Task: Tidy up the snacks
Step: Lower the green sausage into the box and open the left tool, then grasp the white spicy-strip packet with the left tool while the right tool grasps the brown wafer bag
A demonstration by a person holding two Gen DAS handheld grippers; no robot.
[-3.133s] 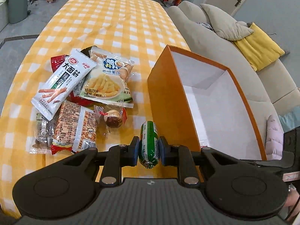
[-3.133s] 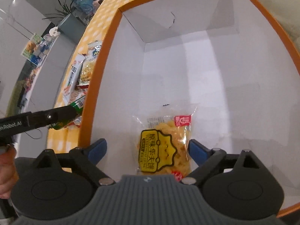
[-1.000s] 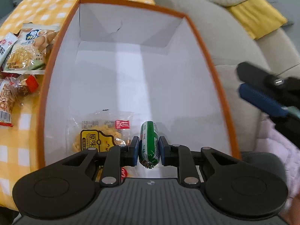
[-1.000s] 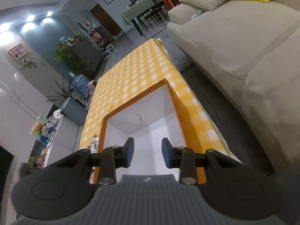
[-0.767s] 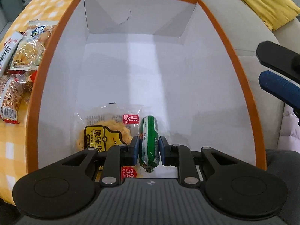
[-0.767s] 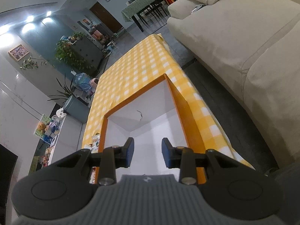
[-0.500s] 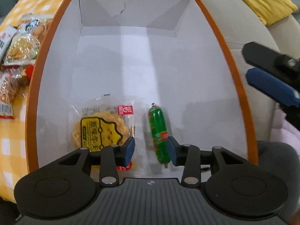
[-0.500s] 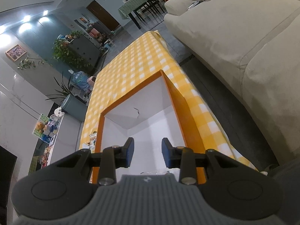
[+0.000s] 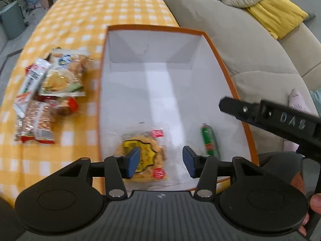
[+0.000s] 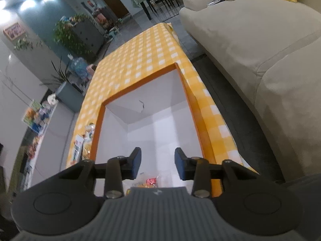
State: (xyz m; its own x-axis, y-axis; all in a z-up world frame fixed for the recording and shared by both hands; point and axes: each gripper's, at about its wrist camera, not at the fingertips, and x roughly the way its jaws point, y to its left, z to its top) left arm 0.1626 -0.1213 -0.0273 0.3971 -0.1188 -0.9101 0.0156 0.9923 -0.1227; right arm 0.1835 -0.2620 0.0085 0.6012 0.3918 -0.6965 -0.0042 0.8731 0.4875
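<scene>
An orange box point(image 9: 226, 74) with a white inside stands on the yellow checked table. In it lie a yellow waffle packet point(image 9: 143, 156) and a green sausage stick point(image 9: 209, 141), near the right wall. My left gripper point(image 9: 160, 161) is open and empty, raised above the box's near end. My right gripper point(image 10: 157, 165) is open and empty above the same box point(image 10: 100, 120); its arm shows in the left wrist view point(image 9: 280, 120). A corner of the waffle packet point(image 10: 150, 181) shows below it.
A pile of snack packets point(image 9: 46, 96) lies on the table point(image 9: 100, 10) left of the box; it also shows in the right wrist view point(image 10: 82, 142). A beige sofa point(image 9: 250, 46) with a yellow cushion point(image 9: 278, 18) runs along the right side.
My left gripper opened and let go of the green sausage, which now lies in the box. The left gripper has lifted and pulled back. The right gripper stayed open above the box.
</scene>
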